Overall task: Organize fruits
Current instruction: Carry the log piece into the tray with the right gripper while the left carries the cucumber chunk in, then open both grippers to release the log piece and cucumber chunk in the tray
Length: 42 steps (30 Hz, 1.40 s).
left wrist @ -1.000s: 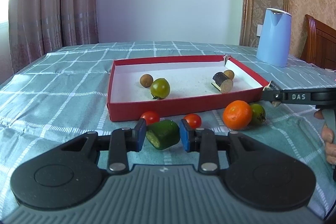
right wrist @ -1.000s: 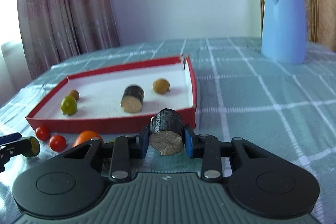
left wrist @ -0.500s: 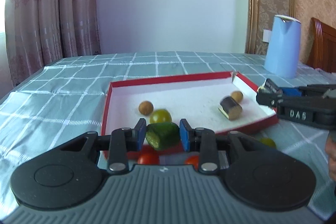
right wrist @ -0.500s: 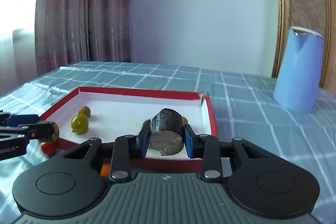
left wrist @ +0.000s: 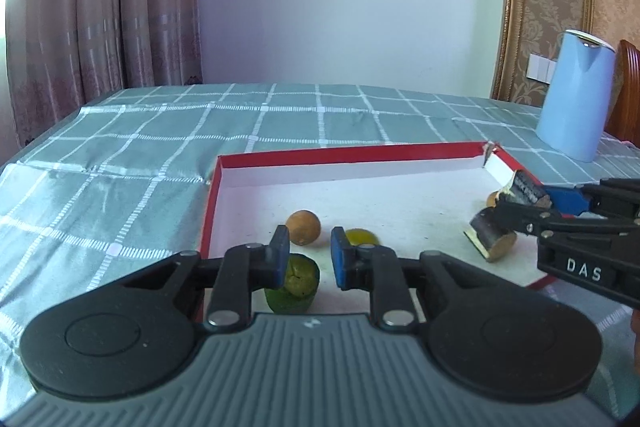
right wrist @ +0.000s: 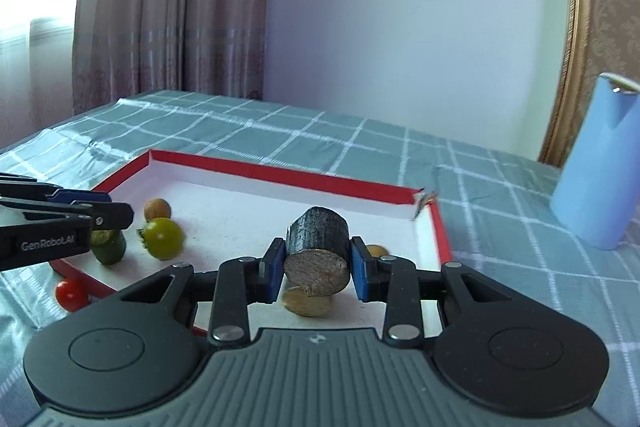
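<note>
A green checked cloth covers the counter [left wrist: 160,147], with pink curtains [right wrist: 168,7] behind and a blue jug [left wrist: 572,99] off to the side. A red box [left wrist: 360,151] with a white floor sits on the cloth.

The left hand-held gripper [left wrist: 308,263] is spread apart. The green chunk [left wrist: 294,285] sits on the box floor just below it, near the front wall, and looks free of the pads. A small brown fruit [left wrist: 304,227] and a green tomato [right wrist: 163,238] lie close by. The next good move for this side is to lift straight up, so the pads do not bump the chunk or roll the tomato.

The right hand-held gripper [right wrist: 316,267] is pinching a dark round chunk [right wrist: 318,247] on both sides. It hangs over the right end of the box, just above another dark chunk [left wrist: 490,237]. It should go down low over a bare white spot beside that chunk, not on top of it, and only then let go. A round piece can roll, so a soft drop is best.

A red tomato [right wrist: 71,293] waits outside the box on the cloth.
</note>
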{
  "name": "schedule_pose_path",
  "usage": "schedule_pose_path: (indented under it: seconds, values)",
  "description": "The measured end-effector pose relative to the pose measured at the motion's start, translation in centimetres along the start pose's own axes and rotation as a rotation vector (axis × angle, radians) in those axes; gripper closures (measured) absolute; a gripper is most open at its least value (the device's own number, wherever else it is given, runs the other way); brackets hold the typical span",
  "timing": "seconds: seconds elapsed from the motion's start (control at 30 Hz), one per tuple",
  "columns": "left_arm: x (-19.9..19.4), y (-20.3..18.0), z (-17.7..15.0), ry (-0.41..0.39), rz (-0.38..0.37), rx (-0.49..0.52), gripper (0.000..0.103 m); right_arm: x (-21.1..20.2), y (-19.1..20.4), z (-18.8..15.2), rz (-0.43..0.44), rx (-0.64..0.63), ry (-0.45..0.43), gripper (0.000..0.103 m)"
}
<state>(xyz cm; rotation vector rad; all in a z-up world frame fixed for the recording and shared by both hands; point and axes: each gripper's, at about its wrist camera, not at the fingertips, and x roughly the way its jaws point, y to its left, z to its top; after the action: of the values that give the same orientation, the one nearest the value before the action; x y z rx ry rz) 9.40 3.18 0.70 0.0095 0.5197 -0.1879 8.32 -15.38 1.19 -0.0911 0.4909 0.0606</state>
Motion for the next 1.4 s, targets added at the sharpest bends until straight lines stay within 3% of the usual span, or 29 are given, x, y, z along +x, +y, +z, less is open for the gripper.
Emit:
schedule_pose_path:
  seconds: [0.23, 0.5, 0.6, 0.67, 0.87, 1.0, 1.07, 1.23, 1.4]
  values:
    - [1.2, 0.5, 0.1, 0.029, 0.004, -0.013, 0.083, 2.0, 1.1, 0.5, 0.047, -0.021, 0.063, 0.070]
    - [2.0, 0.3, 0.2, 0.034, 0.027, 0.005, 0.082, 2.7, 2.5, 1.2, 0.089, -0.058, 0.071, 0.070]
    - [2.0, 0.2, 0.1, 0.035, 0.033, 0.010, 0.073, 3.4, 3.1, 1.0, 0.104, -0.070, 0.108, 0.069]
    - [2.0, 0.2, 0.0, 0.030, 0.052, 0.009, 0.058, 3.7, 3.2, 0.7, 0.103, -0.077, 0.129, 0.069]
    - [2.6, 0.8, -0.1, 0.064, 0.080, -0.020, 0.041, 3.5, 3.1, 0.6, 0.088, -0.070, 0.121, 0.065]
    - [2.6, 0.7, -0.3, 0.061, 0.083, -0.010, 0.036, 3.2, 3.0, 0.1, 0.085, -0.057, 0.115, 0.060]
    - [2.6, 0.6, -0.3, 0.058, 0.087, -0.005, 0.029, 2.8, 2.8, 0.0, 0.085, -0.046, 0.100, 0.059]
    - [2.5, 0.6, -0.5, 0.054, 0.083, -0.002, 0.024, 1.8, 2.3, 0.0, 0.070, -0.010, 0.046, 0.043]
    - [1.9, 0.7, -0.7, 0.047, 0.060, -0.008, 0.020, -0.2, 1.5, -0.4, 0.045, 0.021, -0.017, 0.043]
